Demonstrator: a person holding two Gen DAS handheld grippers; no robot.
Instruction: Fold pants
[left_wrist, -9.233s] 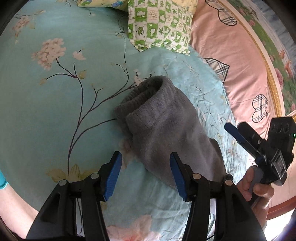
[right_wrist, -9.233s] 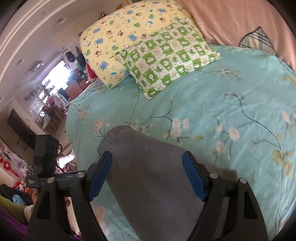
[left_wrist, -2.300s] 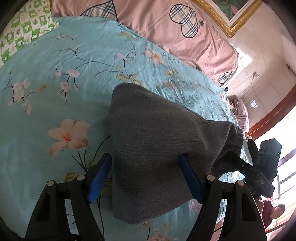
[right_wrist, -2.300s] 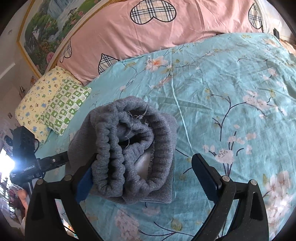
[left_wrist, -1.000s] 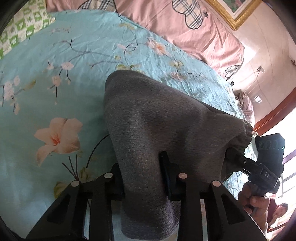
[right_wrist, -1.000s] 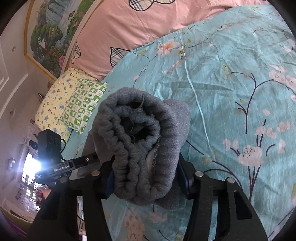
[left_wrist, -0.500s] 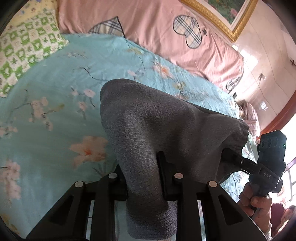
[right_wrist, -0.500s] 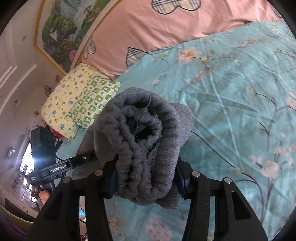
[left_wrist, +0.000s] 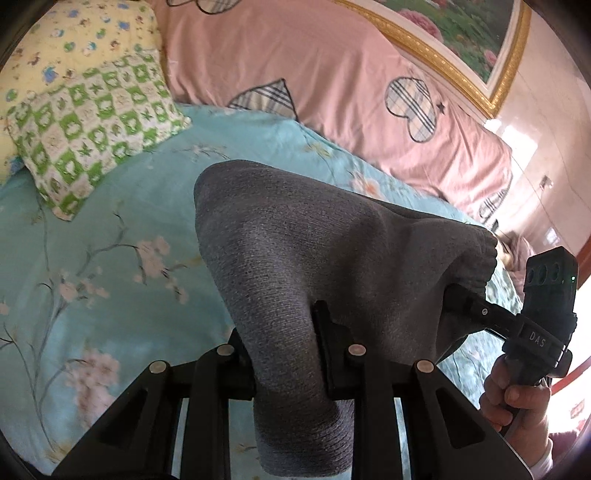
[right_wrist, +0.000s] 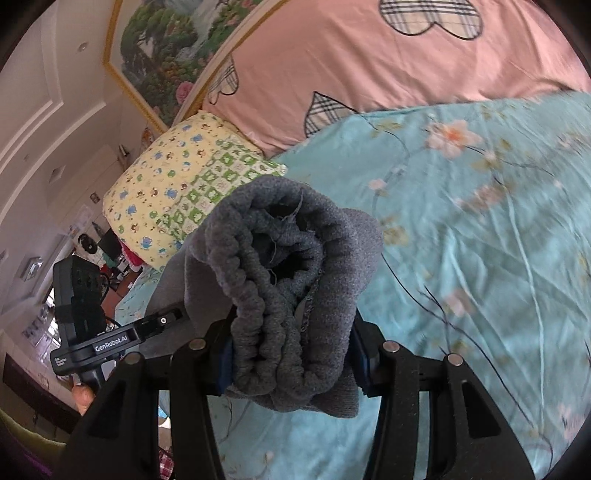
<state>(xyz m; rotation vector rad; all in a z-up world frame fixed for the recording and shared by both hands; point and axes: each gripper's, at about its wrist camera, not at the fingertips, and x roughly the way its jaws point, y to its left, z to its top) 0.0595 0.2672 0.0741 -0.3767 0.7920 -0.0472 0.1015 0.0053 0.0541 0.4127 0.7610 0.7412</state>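
Note:
The folded grey pants (left_wrist: 314, 266) hang in the air above the bed, held from both ends. My left gripper (left_wrist: 282, 343) is shut on the folded end of the bundle. My right gripper (right_wrist: 291, 350) is shut on the waistband end, where the gathered elastic band (right_wrist: 266, 280) faces the camera. The right gripper also shows in the left wrist view (left_wrist: 517, 321), at the far right of the pants. The left gripper shows in the right wrist view (right_wrist: 122, 339), at the left behind the bundle.
The turquoise floral bedsheet (left_wrist: 92, 240) lies below. A green checked pillow (left_wrist: 92, 125) and a yellow pillow (right_wrist: 155, 184) sit at the head of the bed. A pink quilt with plaid hearts (left_wrist: 332, 81) runs along the wall under a framed painting (right_wrist: 166, 48).
Both grippers closed on the pants about a second ago and have lifted the bundle off the sheet. It has risen further and moved toward the pillows since half a second ago.

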